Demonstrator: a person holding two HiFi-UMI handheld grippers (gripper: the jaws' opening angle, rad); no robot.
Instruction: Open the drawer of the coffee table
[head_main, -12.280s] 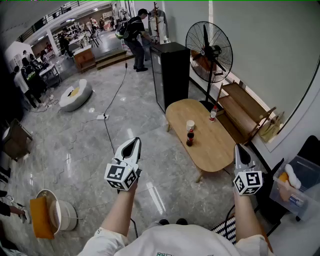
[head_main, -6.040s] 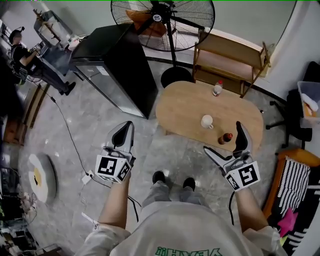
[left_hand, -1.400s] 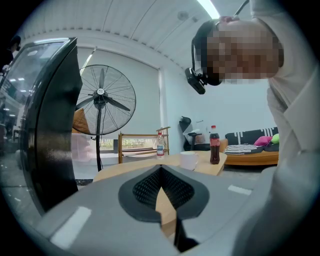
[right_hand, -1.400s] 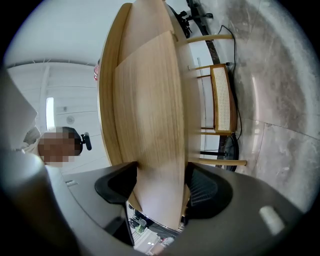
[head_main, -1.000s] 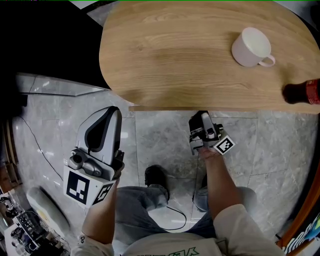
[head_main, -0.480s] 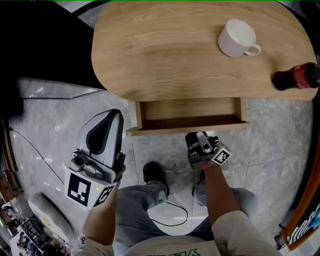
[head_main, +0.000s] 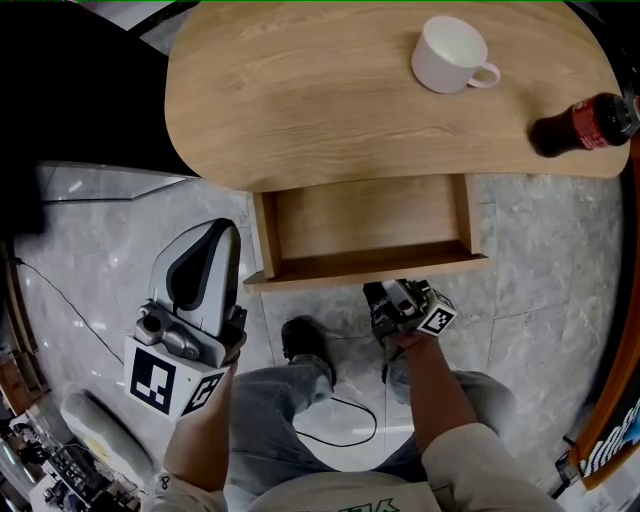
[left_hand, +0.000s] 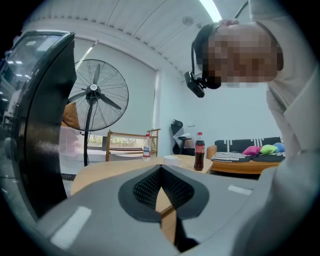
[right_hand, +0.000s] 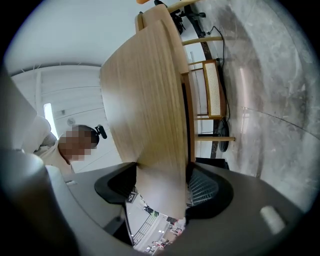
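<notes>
The oval wooden coffee table (head_main: 300, 100) fills the top of the head view. Its drawer (head_main: 365, 215) stands pulled out from under the top toward me, and its inside shows bare. My right gripper (head_main: 395, 290) is at the drawer's front panel, right of the panel's middle. In the right gripper view the wooden front panel (right_hand: 150, 100) runs between the jaws of the right gripper (right_hand: 160, 185), and both pads press on it. My left gripper (head_main: 225, 228) hangs over the floor left of the drawer, apart from it. The left gripper (left_hand: 160, 170) is shut and holds nothing.
A white mug (head_main: 447, 55) and a cola bottle (head_main: 580, 122) stand on the tabletop at the right. A black cabinet (head_main: 80, 80) adjoins the table's left end. My shoe (head_main: 305, 345) and a cable (head_main: 340, 430) are on the marble floor below the drawer. A standing fan (left_hand: 95, 95) rises beyond.
The drawer has slid out from under the tabletop toward me, with the right gripper on its front panel moving back with it. The left gripper has barely shifted.
</notes>
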